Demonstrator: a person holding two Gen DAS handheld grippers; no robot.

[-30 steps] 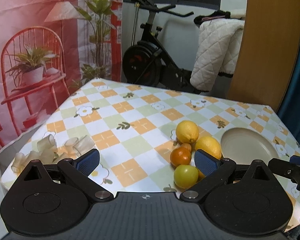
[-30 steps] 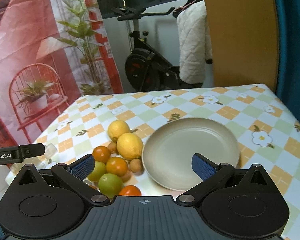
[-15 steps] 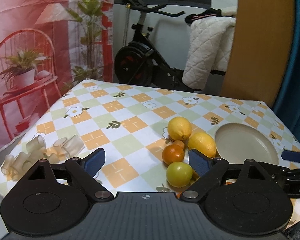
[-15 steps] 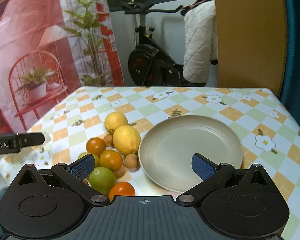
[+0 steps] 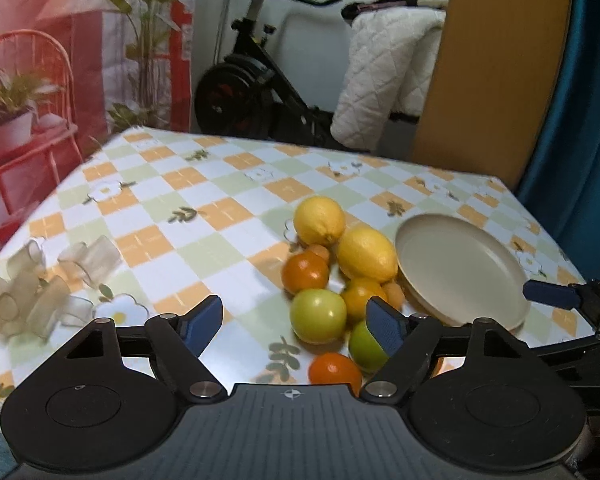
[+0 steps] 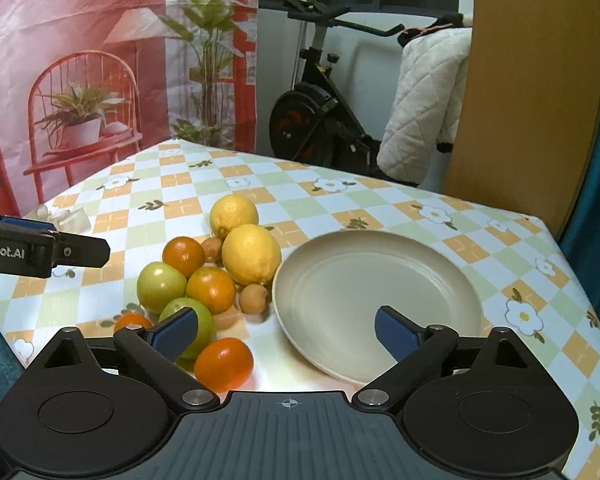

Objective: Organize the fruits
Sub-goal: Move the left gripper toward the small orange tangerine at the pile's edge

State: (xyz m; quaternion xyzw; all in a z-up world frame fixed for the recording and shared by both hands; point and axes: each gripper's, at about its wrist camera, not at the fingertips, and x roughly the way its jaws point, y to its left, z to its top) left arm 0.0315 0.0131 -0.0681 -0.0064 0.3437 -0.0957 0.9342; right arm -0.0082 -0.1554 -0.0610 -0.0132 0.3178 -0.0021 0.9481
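Note:
A pile of fruit lies on the checkered table (image 5: 204, 216): two lemons (image 5: 366, 254) (image 6: 251, 254), several oranges (image 5: 305, 273) (image 6: 223, 363), two green fruits (image 5: 318, 315) (image 6: 161, 286) and small brown fruits (image 6: 253, 298). An empty beige plate (image 5: 460, 268) (image 6: 376, 304) sits just right of the pile. My left gripper (image 5: 296, 326) is open and empty, just short of the near green fruit. My right gripper (image 6: 286, 334) is open and empty, over the gap between the pile and the plate's near rim. The left gripper's finger shows in the right wrist view (image 6: 44, 250).
Several clear plastic cups (image 5: 40, 292) lie at the table's near left corner. An exercise bike (image 5: 256, 92) with a white quilt (image 5: 384, 84) stands behind the table, beside a wooden panel (image 5: 496, 68) and a red printed backdrop (image 5: 40, 60).
Both grippers have moved forward and down toward the fruit pile; the fruits and plate look larger and nearer. Both stay open and empty.

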